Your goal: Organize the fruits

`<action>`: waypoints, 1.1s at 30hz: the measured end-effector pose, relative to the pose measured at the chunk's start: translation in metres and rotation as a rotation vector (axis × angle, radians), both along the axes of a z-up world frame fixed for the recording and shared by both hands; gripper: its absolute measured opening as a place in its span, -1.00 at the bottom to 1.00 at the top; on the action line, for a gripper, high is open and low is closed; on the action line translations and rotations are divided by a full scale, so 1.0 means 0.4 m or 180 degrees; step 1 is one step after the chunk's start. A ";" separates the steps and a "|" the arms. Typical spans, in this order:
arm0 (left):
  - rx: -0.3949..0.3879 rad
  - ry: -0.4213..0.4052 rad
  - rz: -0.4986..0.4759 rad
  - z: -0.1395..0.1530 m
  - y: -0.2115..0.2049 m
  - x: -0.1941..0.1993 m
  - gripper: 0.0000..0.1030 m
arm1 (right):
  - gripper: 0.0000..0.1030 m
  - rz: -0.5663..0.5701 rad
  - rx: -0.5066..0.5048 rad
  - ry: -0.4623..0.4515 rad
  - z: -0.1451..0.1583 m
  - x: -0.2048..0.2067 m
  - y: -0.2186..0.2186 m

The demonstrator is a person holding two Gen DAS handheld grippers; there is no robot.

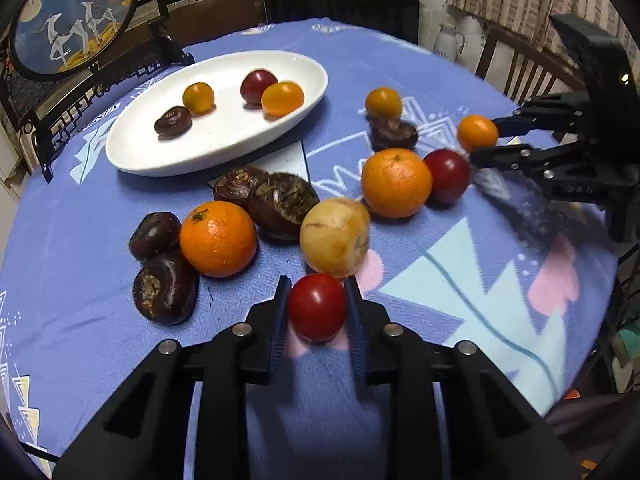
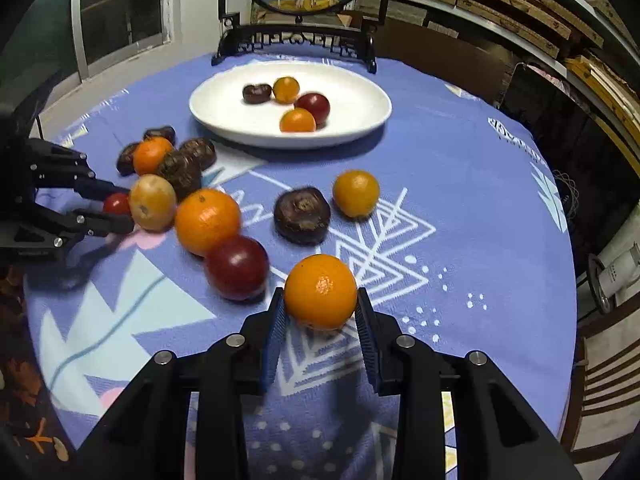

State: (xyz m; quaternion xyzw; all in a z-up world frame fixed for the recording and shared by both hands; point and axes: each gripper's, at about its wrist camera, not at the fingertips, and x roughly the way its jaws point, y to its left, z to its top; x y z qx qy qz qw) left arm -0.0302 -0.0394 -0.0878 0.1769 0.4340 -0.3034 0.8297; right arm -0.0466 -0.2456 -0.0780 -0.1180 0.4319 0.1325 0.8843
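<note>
Two tongs, both clamped: my left tongs point(image 1: 317, 307) grip a red tomato point(image 1: 317, 306), my right tongs point(image 2: 321, 307) a small orange point(image 2: 320, 291). Bare cloth lies between me and the white plate point(image 2: 360, 128).

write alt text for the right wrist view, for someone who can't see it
The right gripper holds a small orange between its blue-padded fingers above a round table with a purple patterned cloth. Ahead lie loose oranges, red tomatoes and dark water chestnuts, and a white oval plate already holding four pieces. At left, the left gripper closes on a small red tomato.
</note>
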 end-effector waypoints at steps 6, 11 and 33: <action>-0.0163 -0.0260 0.0119 0.091 0.036 0.001 -0.50 | -0.33 0.0107 0.0155 -0.0190 0.064 -0.003 0.035; -0.0223 -0.0478 0.0536 0.170 0.065 0.081 -0.50 | -0.33 0.0218 0.0316 -0.0450 0.145 0.021 0.086; -0.0066 -0.0646 0.1334 0.166 0.000 0.438 -0.50 | -0.32 -0.0063 0.0868 -0.0605 0.203 0.371 0.163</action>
